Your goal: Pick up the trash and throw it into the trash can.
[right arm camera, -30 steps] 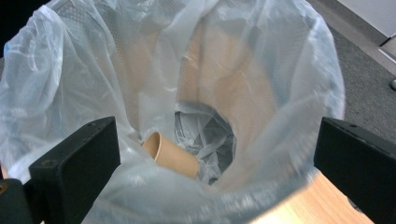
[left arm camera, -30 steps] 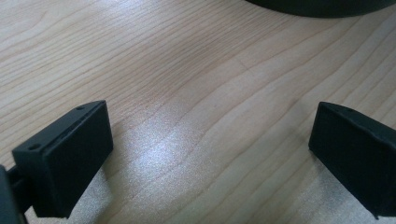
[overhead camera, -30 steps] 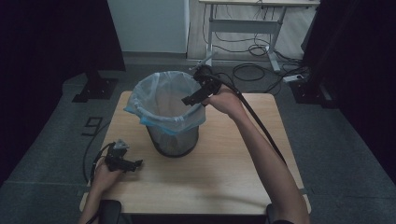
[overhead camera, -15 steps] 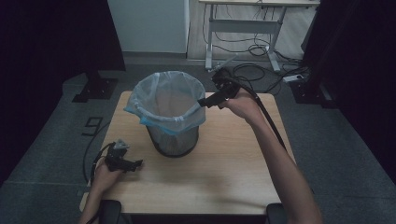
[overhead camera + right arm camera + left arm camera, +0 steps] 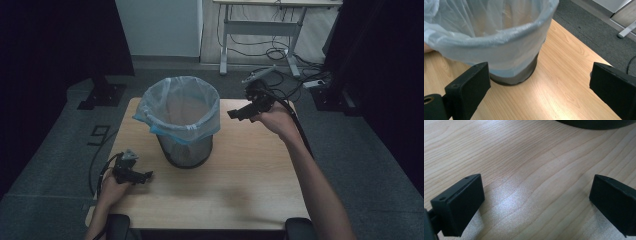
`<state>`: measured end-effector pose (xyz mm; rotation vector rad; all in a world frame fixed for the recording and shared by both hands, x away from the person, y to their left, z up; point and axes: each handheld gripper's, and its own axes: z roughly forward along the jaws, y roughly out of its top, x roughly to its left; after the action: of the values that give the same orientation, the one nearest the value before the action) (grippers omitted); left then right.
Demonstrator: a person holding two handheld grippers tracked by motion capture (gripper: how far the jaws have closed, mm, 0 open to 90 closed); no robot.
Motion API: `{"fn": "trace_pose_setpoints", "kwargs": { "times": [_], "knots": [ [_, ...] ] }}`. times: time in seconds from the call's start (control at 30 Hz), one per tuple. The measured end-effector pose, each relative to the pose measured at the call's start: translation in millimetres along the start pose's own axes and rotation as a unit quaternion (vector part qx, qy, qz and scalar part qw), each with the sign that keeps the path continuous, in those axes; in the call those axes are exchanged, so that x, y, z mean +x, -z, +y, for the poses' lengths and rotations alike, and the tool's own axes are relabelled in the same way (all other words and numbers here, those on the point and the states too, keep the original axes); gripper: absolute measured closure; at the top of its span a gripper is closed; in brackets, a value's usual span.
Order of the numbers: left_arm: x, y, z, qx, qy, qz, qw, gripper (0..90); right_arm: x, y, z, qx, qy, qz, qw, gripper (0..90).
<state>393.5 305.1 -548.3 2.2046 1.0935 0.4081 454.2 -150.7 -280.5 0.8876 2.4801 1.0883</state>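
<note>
A wooden table point(image 5: 240, 170) stands on a grey floor point(image 5: 60, 150). On the table, a bit left of the middle, stands a black mesh bin point(image 5: 186, 150). It is upright. A light blue bag point(image 5: 180, 107) lines it, and the bag's top is folded down over the rim.

The right gripper point(image 5: 239, 114) is held up in the air by the right hand point(image 5: 274, 119). It is to the right of the bin's top and apart from it, and it points toward the bin. In the right gripper view its two black jaws stand wide apart with nothing between them. Past them the bin point(image 5: 516, 75) stands close in front and a little to the left, and you can look down on the bag point(image 5: 491, 42). The table point(image 5: 559, 92) lies below, and the floor point(image 5: 586, 27) is at the far side.

The left gripper point(image 5: 142, 176) sits low at the near left corner of the table, held in the left hand point(image 5: 114, 186). It is to the left of the bin's bottom and a little nearer to the person, not touching it, and it points to the right. In the left gripper view its jaws are wide apart too, with bare wood point(image 5: 529, 182) between them. The dark bottom edge of the bin point(image 5: 596, 123) shows at the top of that view, past the jaws

A cable point(image 5: 295, 117) runs back from the right gripper along the arm
</note>
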Motion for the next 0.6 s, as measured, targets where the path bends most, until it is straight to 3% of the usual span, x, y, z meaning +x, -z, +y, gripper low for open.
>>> {"fn": "trace_pose_setpoints", "kwargs": {
  "times": [0.6],
  "knots": [
    [-1.1, -0.2, 0.1, -0.001, 0.002, 0.001, 1.0, 0.0, -23.3, 25.3, -55.4, -0.006, -0.026, -0.024, 0.9994, 5.0]
  ]
}}
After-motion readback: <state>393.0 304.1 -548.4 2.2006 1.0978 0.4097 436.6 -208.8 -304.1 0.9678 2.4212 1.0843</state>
